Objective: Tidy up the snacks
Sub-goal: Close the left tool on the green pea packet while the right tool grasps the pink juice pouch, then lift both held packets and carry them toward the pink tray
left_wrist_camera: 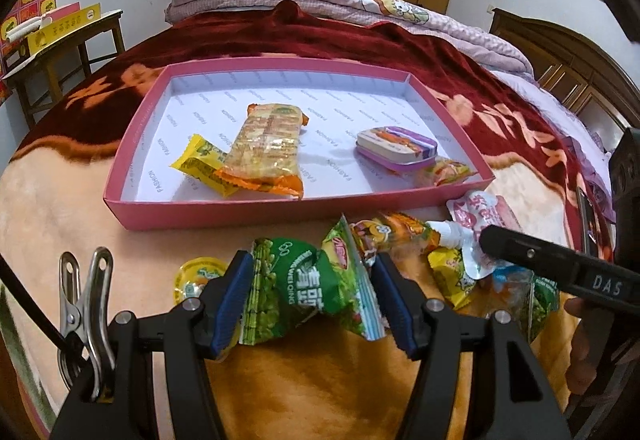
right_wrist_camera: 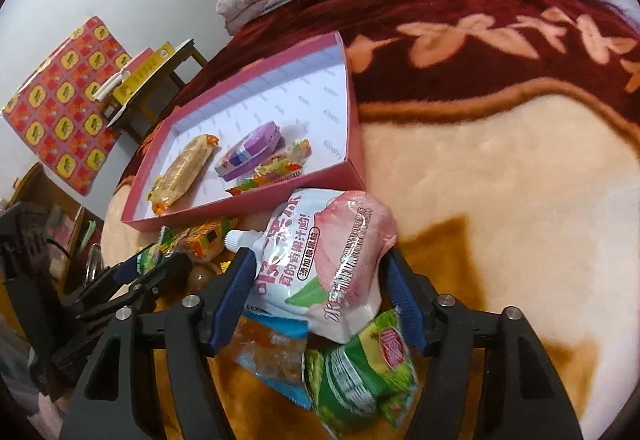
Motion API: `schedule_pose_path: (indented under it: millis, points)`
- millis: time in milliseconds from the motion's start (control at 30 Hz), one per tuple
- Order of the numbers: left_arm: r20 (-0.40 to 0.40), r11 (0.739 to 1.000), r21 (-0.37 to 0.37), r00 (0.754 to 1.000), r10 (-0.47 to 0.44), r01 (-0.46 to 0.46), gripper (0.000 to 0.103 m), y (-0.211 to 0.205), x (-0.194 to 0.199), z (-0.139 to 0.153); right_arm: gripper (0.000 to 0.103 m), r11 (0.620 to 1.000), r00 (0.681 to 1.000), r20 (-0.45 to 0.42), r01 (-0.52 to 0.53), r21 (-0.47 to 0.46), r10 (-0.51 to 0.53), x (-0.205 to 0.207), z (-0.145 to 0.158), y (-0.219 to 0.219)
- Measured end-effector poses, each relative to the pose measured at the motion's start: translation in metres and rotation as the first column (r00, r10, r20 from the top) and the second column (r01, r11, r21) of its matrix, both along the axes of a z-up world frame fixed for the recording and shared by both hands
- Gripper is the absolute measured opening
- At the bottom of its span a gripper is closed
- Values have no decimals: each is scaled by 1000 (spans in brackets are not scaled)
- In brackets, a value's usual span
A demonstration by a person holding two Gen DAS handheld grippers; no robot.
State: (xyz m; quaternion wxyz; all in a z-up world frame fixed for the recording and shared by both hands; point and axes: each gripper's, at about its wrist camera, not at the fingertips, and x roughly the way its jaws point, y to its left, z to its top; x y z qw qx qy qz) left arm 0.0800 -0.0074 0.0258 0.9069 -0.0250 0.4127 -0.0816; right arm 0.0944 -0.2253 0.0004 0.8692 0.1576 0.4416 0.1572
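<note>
Two grippers each straddle a snack at the loose pile on the blanket (right_wrist_camera: 500,167), just in front of the pink tray (left_wrist_camera: 256,208). The left gripper (left_wrist_camera: 312,296) has its blue pads against both sides of a green pea bag (left_wrist_camera: 296,292), crumpling it, so it looks clamped. The right gripper (right_wrist_camera: 320,304) closes on a pink jelly pouch (right_wrist_camera: 320,252), spout at 10 o'clock; whether the far pad truly touches I cannot tell. Both holds sit low on the packs, likely for a lift over the tray wall at 12 o'clock. Already inside lie a cracker pack (left_wrist_camera: 268,147), a yellow packet (left_wrist_camera: 204,167) tucked under it, and a purple tin (left_wrist_camera: 396,147). More packets remain outside.
</note>
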Motion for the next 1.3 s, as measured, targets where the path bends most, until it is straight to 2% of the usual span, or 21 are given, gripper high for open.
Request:
schedule_pose_path:
  millis: [100,267,333,467,900,1300]
  points:
    - [-1,1000,9,1000,-9,9,65,0,-1,-1,68,1000,1000,5,5,2,-5,-1,0,1]
    - [-2,1000,22,1000,-16,16,55,-1,-4,-3,64,998,999,-2,32,55,-32,-4,-1,-8]
    - [-2,1000,11,1000,-16,16,50,1,-6,-1,63,997,999,2,40,69,-40,-7,0,-10]
    - [-7,1000,-7,1000,-13,13,47,5,-9,2,61,994,998,17,54,92,-56,-13,3,-13]
    - [32,999,-32,999,-25,26,46,14,-30,22,61,992,994,92,52,117,-63,-31,30,-14]
    - [25,997,-39,998,-62,63,46,17,-47,30,61,994,992,121,22,103,-34,-41,40,-3]
